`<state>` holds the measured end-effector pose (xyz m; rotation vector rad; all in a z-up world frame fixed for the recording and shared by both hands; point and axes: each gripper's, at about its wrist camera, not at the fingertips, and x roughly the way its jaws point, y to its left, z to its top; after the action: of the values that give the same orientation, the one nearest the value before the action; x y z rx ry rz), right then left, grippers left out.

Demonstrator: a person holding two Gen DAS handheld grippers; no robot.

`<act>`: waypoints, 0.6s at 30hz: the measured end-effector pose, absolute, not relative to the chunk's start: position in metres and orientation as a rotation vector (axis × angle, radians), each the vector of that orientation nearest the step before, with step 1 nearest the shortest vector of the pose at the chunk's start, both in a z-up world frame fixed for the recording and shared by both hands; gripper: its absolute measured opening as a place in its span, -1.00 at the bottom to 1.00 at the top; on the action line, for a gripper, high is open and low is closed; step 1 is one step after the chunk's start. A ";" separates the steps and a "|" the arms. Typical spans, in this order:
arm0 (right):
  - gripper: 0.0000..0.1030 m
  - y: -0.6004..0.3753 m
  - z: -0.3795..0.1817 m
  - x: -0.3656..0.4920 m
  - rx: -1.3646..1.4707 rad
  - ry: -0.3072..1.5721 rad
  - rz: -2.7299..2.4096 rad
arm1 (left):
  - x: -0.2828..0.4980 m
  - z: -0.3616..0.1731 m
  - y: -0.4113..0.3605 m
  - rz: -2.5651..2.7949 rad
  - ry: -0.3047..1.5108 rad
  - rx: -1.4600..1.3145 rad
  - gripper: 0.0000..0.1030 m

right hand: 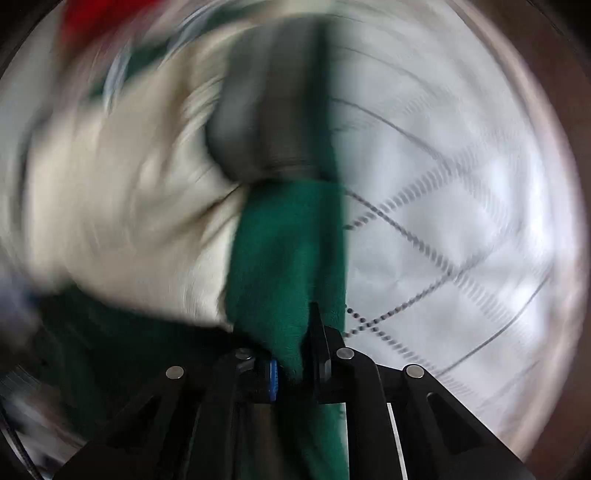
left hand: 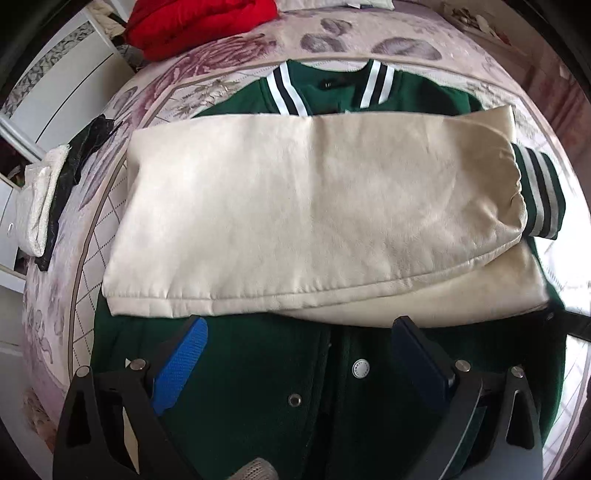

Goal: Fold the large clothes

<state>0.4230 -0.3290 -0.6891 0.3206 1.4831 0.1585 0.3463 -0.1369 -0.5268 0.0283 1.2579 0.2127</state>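
Note:
A green varsity jacket [left hand: 258, 373] with cream sleeves [left hand: 295, 214] lies face up on the bed, both sleeves folded across its chest. Its striped collar [left hand: 288, 92] is at the far side and a striped cuff [left hand: 543, 192] at the right. My left gripper [left hand: 299, 332] is open and empty just above the jacket's snap-button front, near the sleeves' lower edge. My right gripper [right hand: 295, 354] is shut on a fold of the jacket's green fabric [right hand: 288, 266]. The right wrist view is motion-blurred; a cream sleeve [right hand: 122, 206] shows to its left.
The bed has a floral quilted cover [left hand: 236, 48]. A red garment [left hand: 195, 22] lies at the far left. White and black clothes [left hand: 48, 199] sit at the bed's left edge, beside white cabinets [left hand: 55, 81]. Quilt [right hand: 461, 221] shows right of the held fabric.

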 end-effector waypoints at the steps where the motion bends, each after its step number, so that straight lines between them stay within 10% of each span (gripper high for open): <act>1: -0.82 -0.363 -0.697 0.418 0.618 1.454 0.122 | 0.348 -0.525 -0.135 0.215 1.255 0.017 1.00; 8: -0.87 -0.446 -0.780 0.339 1.630 1.231 -0.060 | 0.349 -0.527 -0.139 0.205 1.282 -0.024 1.00; 13: 0.02 -0.425 -0.709 0.379 1.022 1.413 -0.041 | 0.344 -0.517 -0.150 0.171 1.269 0.000 1.00; 18: -0.56 -0.415 -0.706 0.386 0.574 1.500 -0.132 | 0.335 -0.519 -0.160 0.143 1.281 0.030 1.00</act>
<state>0.3865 -0.4149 -0.7064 0.5742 1.5000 -0.1319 0.3350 -0.1596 -0.5194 0.0302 1.2806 0.1429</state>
